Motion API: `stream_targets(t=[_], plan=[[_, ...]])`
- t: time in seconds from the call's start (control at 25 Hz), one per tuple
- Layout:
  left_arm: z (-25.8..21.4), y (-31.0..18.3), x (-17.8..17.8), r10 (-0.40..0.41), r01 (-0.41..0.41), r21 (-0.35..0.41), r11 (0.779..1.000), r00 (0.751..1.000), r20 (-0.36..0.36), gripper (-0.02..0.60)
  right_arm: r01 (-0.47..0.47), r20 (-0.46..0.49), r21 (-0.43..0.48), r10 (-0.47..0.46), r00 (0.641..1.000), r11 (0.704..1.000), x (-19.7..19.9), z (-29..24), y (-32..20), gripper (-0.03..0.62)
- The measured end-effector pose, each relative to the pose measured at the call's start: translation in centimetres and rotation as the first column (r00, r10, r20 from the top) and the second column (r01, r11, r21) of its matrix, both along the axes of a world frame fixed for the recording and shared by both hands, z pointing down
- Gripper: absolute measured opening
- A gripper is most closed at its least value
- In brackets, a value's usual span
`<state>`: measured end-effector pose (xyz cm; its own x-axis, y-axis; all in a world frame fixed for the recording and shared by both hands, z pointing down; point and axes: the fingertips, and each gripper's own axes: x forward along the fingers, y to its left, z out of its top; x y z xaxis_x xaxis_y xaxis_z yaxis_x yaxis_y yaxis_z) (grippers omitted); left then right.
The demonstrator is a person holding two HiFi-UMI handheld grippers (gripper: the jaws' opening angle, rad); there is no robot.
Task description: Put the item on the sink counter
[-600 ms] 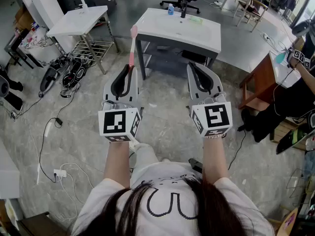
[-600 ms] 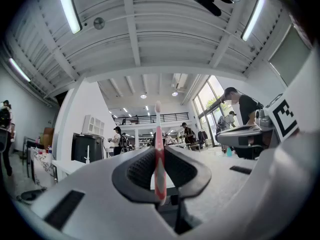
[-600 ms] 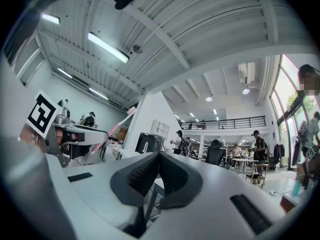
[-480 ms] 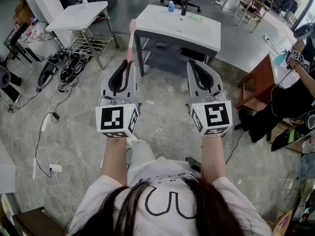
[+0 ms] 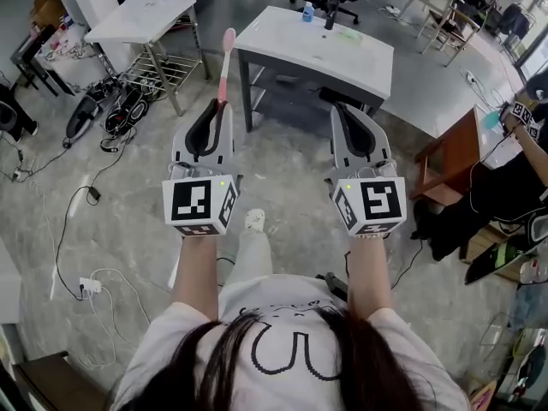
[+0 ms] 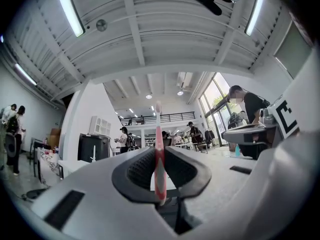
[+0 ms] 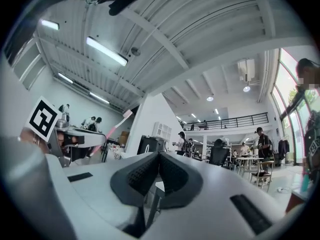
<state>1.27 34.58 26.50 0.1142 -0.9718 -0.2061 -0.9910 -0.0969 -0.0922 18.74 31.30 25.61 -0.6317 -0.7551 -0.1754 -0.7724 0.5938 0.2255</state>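
Shifted since half a second ago: my shoe [image 5: 254, 221] shows further forward between my forearms, and the floor cables [image 5: 81, 199] at left have slid across the head view. Both grippers hold the same pose in front of me.

Nearest items:
- Left gripper [image 5: 220, 106]: raised slightly above level, jaws clamped on the lower handle of the toothbrush [image 5: 224, 68]. The left gripper view shows the dark pads [image 6: 141, 170] pressing the handle from both sides.
- Toothbrush: pink handle, pale head, standing upright out of the jaw tips and held in the air. In the head view its head overlaps the left front corner of the counter.
- Right gripper [image 5: 343, 108]: level with the left one and apart from it, jaws together with nothing between them.

Beyond the grippers:
- Sink counter [image 5: 291, 41]: white top on a dark frame, standing on the grey floor ahead of me.
- On its far edge: a small blue bottle [image 5: 307, 12], a black faucet [image 5: 329, 20] and a pale green item [image 5: 351, 34].
- Second white basin stand [image 5: 141, 17]: to the left, well apart from the counter.
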Motion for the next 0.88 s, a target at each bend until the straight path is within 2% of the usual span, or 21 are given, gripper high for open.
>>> stream_targets(t=[0.08, 0.32, 0.64, 0.88], plan=[[0.3, -1.6, -0.5, -0.003, 0.003, -0.008, 1.000, 1.000, -0.004, 0.061, 0.006, 0.030, -0.008, -0.006, 1.000, 1.000, 0.0, 0.1, -1.5, 0.028], [1.1, -7.7, -3.8, -0.020, 0.020, -0.024, 1.000, 1.000, -0.017, 0.061, -0.009, -0.014, -0.028, 0.009, 1.000, 1.000, -1.6, 1.5, -7.6, 0.028], [1.1, -18.8, -8.7, -0.010, 0.010, -0.051, 0.999, 1.000, -0.005, 0.061, 0.012, -0.043, -0.044, -0.014, 0.999, 0.999, -8.2, 1.5, -18.6, 0.029], [0.7, -27.0, -12.9, 0.009, -0.009, -0.059, 0.998, 1.000, -0.001, 0.061, -0.006, -0.025, -0.069, 0.005, 1.000, 0.998, -12.2, 1.6, -26.7, 0.029]])
